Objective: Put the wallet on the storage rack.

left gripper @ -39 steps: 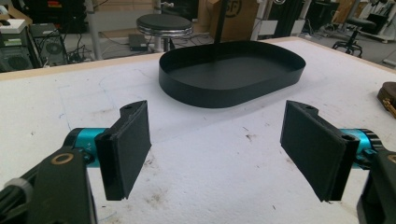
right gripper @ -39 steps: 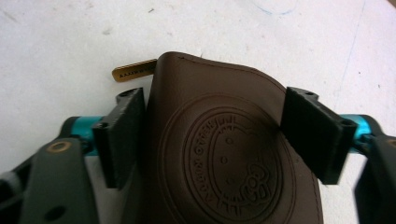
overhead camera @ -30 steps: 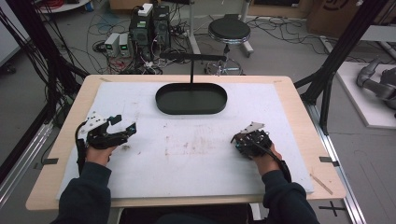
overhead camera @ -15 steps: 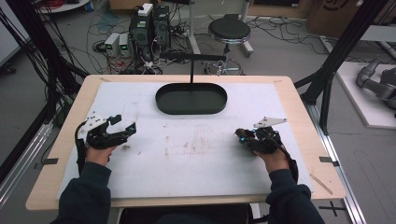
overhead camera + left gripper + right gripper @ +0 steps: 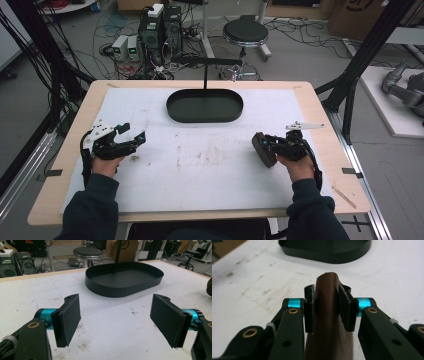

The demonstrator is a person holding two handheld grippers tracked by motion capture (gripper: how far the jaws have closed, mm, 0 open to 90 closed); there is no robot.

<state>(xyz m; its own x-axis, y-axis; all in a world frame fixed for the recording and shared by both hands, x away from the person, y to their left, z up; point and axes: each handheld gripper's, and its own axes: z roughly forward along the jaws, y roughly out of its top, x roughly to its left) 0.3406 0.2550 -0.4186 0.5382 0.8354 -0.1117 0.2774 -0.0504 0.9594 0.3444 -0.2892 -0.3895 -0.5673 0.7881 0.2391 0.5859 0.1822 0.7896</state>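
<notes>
The right hand-held gripper (image 5: 266, 148) is clamped on a dark brown object (image 5: 262, 149); its jaws have just been closing, and the right gripper view shows both pads (image 5: 309, 306) pressed flat against the two sides of the brown object (image 5: 327, 322). That object stands on edge between the jaws, extends forward past the pad tips, and runs back toward the gripper body. In the high view it projects from the front of the right hand-held gripper, above the white surface (image 5: 210, 170); whether its lower edge touches the surface cannot be determined. The black oval tray (image 5: 205, 106) lies ahead of this gripper and well apart from it. The left hand-held gripper (image 5: 131, 137) has its jaws wide apart, with nothing between them. In the left gripper view, the left hand-held gripper (image 5: 117, 320) shows bare surface (image 5: 110, 325) in the gap, and the tray (image 5: 125, 280) sits farther ahead. At the far right edge of that view, a dark rounded shape (image 5: 209, 287) is partly visible.
</notes>
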